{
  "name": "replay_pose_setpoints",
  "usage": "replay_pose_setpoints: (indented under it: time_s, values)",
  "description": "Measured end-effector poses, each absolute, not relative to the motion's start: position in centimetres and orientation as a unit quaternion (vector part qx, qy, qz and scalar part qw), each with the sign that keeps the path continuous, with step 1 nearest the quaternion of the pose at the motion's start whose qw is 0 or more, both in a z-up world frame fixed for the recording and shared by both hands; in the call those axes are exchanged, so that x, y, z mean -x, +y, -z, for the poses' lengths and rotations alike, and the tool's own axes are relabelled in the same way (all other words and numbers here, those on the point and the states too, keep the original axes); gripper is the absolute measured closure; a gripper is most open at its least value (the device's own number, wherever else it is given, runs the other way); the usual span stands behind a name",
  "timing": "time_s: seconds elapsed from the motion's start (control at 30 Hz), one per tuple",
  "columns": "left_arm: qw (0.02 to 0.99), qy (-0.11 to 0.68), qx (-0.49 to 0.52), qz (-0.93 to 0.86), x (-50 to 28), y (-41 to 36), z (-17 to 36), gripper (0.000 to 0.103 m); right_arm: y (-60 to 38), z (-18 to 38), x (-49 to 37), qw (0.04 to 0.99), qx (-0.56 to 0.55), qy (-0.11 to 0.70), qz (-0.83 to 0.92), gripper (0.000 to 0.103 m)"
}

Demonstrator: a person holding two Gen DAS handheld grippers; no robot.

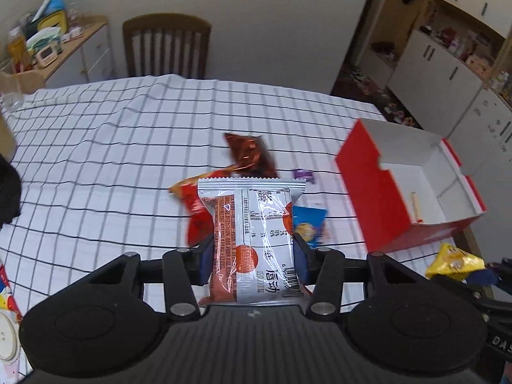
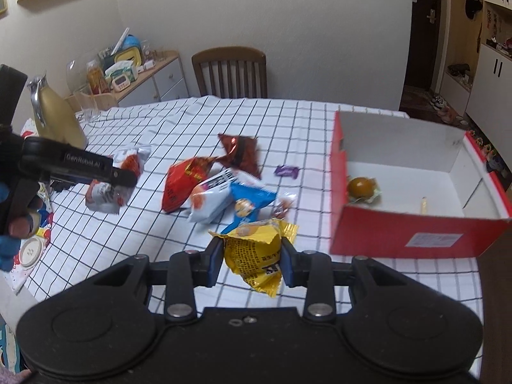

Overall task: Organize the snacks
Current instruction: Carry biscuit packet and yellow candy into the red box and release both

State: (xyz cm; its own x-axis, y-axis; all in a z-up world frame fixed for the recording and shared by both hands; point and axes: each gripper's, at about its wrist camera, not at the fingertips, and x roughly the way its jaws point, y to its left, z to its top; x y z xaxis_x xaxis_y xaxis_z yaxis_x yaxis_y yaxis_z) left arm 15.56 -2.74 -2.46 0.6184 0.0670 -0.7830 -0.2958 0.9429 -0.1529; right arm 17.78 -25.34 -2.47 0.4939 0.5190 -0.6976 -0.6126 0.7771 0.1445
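My left gripper point(image 1: 252, 256) is shut on a silver and orange snack packet point(image 1: 252, 240), held above the checked tablecloth point(image 1: 96, 176); the packet also shows in the right wrist view point(image 2: 108, 188). My right gripper point(image 2: 251, 257) is shut on a yellow snack bag point(image 2: 256, 252), which also shows in the left wrist view point(image 1: 452, 260). A red box point(image 2: 416, 236) with a white inside stands open at the right and holds a wrapped brown sweet point(image 2: 361, 187). Loose snacks lie mid-table: a red bag point(image 2: 182, 188), a brown bag point(image 2: 241, 152), a white packet point(image 2: 214, 198), a blue packet point(image 2: 249, 204), a small purple sweet point(image 2: 287, 171).
A wooden chair point(image 2: 230, 70) stands behind the table. A gold jug point(image 2: 54, 118) and a glass point(image 2: 88, 108) stand at the table's left. A side cabinet point(image 2: 153, 76) with clutter is at the back left. White cupboards point(image 1: 448, 64) line the right.
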Motion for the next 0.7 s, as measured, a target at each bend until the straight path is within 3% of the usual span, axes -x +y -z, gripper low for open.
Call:
replay_pose_setpoints:
  time_s: [0.7]
  values:
    - [0.913,0.398,0.076,-0.043,-23.5,-15.9,-0.1,0.055,-34.7,0.4,-24.9,0.885,0.057,0.346,-0.306,0.069]
